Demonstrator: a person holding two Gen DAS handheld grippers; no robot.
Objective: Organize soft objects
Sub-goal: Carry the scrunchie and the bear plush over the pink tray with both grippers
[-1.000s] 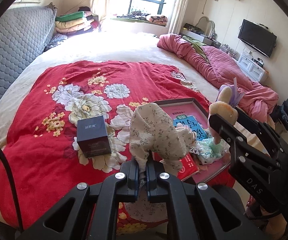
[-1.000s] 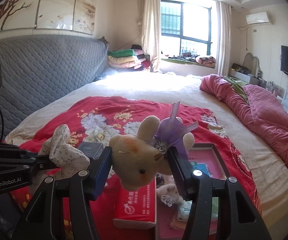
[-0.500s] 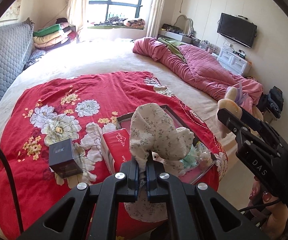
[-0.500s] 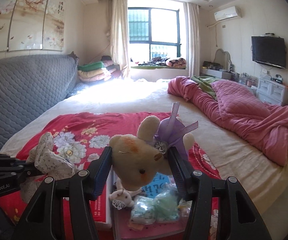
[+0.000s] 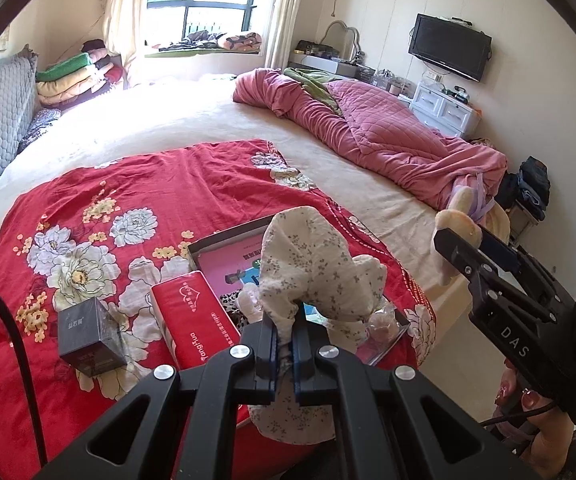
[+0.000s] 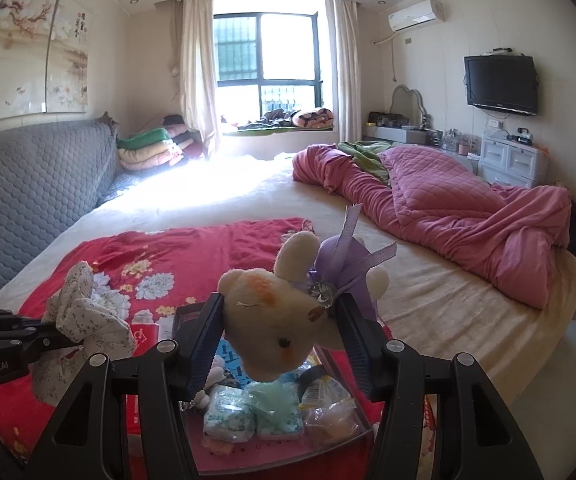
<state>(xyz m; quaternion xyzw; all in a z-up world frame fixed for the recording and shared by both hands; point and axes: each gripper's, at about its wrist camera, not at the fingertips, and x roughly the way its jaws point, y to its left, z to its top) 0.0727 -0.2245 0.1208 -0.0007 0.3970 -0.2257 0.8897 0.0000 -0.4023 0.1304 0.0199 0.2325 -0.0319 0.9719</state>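
Left gripper pinching floral cloth, right gripper clamping plush bunny above tray

Left tool pinched nearly closed; right tool clamped wider, both raised.

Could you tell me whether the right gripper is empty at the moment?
No, the right gripper is shut on a plush bunny with a purple bow.
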